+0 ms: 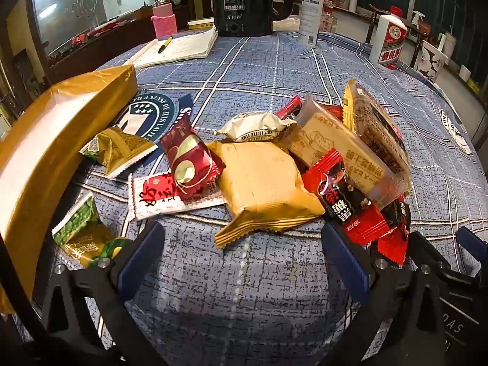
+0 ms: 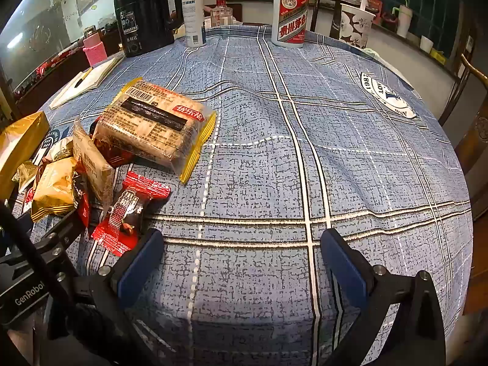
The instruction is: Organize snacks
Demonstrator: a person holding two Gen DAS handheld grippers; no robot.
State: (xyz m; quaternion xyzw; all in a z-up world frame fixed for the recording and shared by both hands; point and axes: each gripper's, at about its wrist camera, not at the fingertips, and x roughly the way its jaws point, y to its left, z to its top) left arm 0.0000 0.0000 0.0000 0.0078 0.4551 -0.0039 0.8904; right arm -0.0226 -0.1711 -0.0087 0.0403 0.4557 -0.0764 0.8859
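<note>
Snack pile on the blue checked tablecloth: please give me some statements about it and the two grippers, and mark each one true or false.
1. The left gripper holds the plain gold snack packet. False: its jaws are open and empty.
2. The large clear cracker pack with yellow edges rests on other snacks. True.
3. The open gold cardboard box is full of snacks. False: no snack shows in the part of its inside that is visible.
4. The right gripper is open above bare blue checked tablecloth. True.
5. The black electric kettle lies tipped over. False: it stands upright.
</note>
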